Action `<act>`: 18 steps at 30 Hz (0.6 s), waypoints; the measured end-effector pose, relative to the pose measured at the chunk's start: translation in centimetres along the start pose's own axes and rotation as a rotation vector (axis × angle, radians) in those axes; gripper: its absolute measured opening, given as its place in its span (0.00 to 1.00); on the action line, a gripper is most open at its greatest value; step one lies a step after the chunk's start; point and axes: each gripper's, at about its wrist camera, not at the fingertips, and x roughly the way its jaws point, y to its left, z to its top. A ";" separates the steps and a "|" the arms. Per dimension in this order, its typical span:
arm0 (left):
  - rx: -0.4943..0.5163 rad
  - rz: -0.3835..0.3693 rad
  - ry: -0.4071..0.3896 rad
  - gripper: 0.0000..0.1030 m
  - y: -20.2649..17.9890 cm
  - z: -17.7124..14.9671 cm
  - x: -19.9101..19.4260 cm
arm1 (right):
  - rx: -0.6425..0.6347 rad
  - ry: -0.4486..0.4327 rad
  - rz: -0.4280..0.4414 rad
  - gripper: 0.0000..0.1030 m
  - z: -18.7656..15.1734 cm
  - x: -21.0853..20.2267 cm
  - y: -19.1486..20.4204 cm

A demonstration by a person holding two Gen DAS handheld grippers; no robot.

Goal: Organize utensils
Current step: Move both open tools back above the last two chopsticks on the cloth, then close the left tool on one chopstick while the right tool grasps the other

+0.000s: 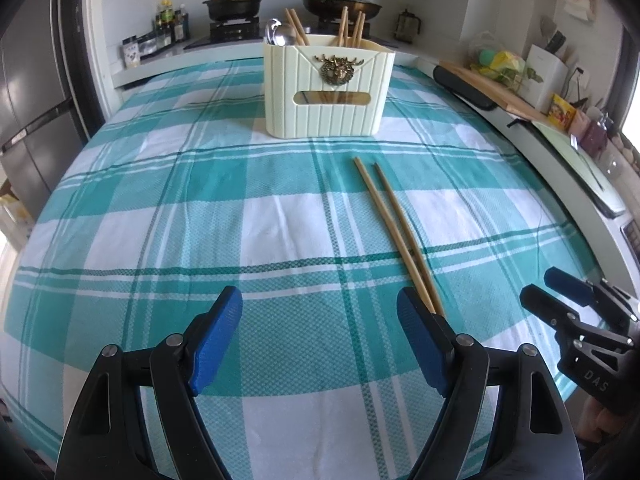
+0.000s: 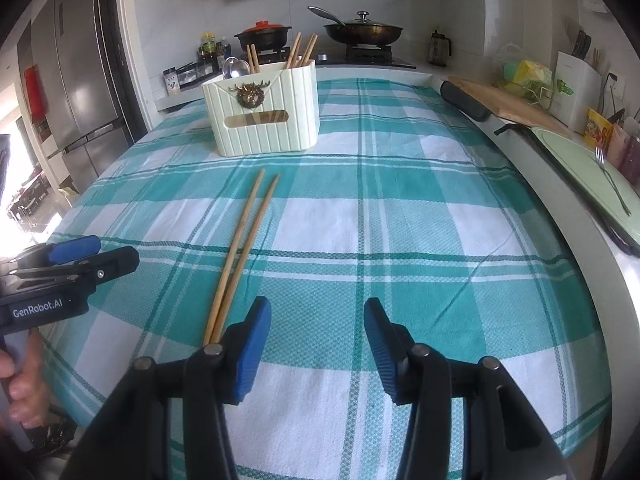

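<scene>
2 wooden chopsticks (image 1: 390,224) lie side by side on the checked tablecloth (image 1: 200,240), center-right in the left view, below the cream holder (image 1: 326,90) at top center. Left tongs (image 1: 320,340) and right tongs (image 2: 318,346) gape, grasping nothing. The sticks look light, stiff and smooth, likely to roll; pinching both together near mid-length seems safest.

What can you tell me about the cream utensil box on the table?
The box is pale cream, apparently plastic, with ribbed walls and rounded corners. A brass-coloured stag-head ornament sits on its front above a slot-shaped window. It stands upright on the checked tablecloth, far from both claws. Chopsticks and spoons stick out of its top. Nothing else touches it.
</scene>
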 end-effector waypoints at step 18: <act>-0.040 -0.037 0.023 0.81 -2.4 4.5 6.7 | 0.045 0.012 0.003 0.48 -0.5 0.7 -0.6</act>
